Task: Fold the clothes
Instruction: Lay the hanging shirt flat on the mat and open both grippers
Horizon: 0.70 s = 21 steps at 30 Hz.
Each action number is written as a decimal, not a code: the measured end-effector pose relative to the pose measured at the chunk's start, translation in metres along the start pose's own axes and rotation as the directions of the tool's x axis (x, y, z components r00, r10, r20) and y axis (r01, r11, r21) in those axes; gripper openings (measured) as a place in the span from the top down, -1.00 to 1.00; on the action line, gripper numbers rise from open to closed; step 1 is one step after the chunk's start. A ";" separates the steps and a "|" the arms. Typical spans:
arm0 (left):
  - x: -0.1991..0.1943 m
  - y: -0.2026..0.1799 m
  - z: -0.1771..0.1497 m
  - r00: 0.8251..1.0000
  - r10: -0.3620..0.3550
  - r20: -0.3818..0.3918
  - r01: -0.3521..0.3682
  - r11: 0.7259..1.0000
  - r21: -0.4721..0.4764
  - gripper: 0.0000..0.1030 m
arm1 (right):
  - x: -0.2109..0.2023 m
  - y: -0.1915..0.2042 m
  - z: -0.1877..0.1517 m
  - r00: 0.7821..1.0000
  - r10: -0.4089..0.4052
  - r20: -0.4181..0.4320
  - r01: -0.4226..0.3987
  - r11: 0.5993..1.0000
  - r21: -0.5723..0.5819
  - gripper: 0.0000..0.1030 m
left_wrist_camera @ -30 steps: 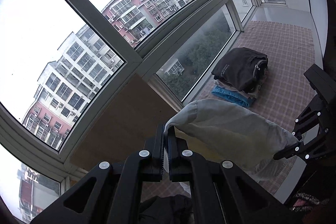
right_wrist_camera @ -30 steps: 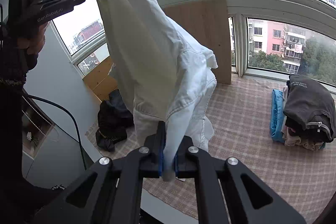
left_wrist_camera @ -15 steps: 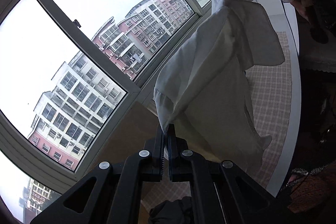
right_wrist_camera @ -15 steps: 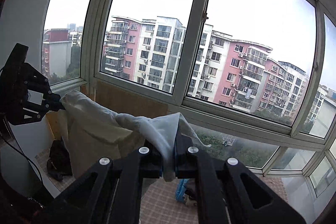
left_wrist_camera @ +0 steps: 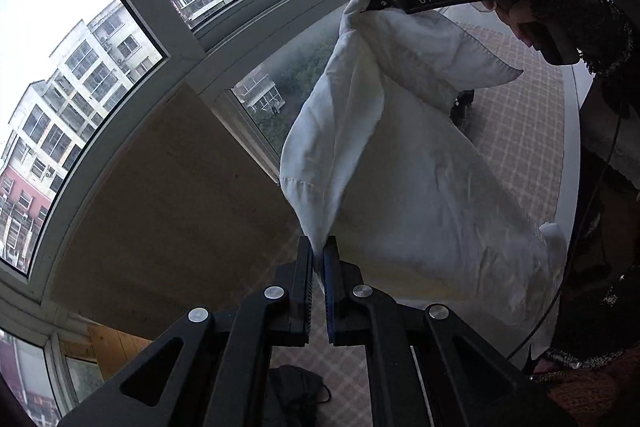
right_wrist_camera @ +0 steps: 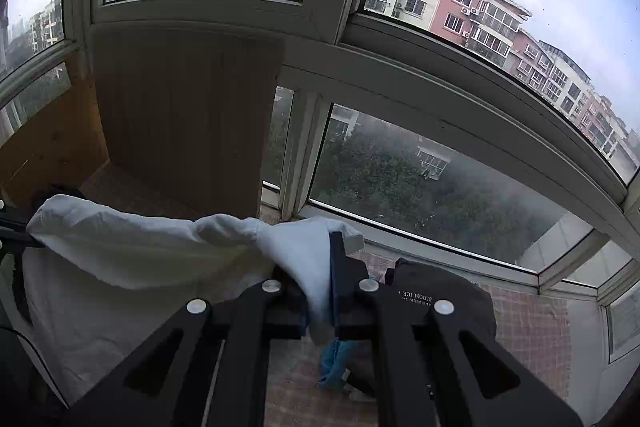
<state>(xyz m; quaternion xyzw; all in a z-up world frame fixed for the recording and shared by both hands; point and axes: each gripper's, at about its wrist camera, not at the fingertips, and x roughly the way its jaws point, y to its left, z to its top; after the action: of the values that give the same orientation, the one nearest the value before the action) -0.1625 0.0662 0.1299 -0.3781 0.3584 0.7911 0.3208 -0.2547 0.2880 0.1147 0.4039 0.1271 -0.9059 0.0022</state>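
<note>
A white garment [left_wrist_camera: 400,163] hangs in the air, stretched between my two grippers. My left gripper [left_wrist_camera: 319,251] is shut on one corner of it at the bottom of the left wrist view. My right gripper [left_wrist_camera: 376,5] shows at the top right of that view, shut on the other corner and held higher. In the right wrist view my right gripper [right_wrist_camera: 320,267] pinches the white garment [right_wrist_camera: 132,251], which runs left to the left gripper [right_wrist_camera: 16,231] at the frame edge. The cloth sags below both grips.
A pile of folded clothes, dark on top [right_wrist_camera: 440,299] with blue [right_wrist_camera: 334,359] beneath, lies on the checked mat [right_wrist_camera: 528,319] by the windows. A dark garment [left_wrist_camera: 296,391] lies on the mat below my left gripper. A wooden panel [right_wrist_camera: 184,115] leans against the window frame.
Both grippers have kept hold of the white garment. The right gripper has come down from its high point, both views have tilted lower, and the cloth now spreads wider between the grips.
</note>
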 end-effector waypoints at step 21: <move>0.226 -0.111 -0.222 0.879 -0.454 -0.144 0.309 0.774 -0.552 0.53 | 0.064 0.062 -0.306 0.762 0.566 -0.315 -0.412 0.799 0.438 0.03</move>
<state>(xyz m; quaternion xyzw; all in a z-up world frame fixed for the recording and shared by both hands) -0.1095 -0.0009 -0.1950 -0.6186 0.0894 0.7159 0.3114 -0.0680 0.3057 -0.1426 0.6068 -0.1470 -0.7678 0.1436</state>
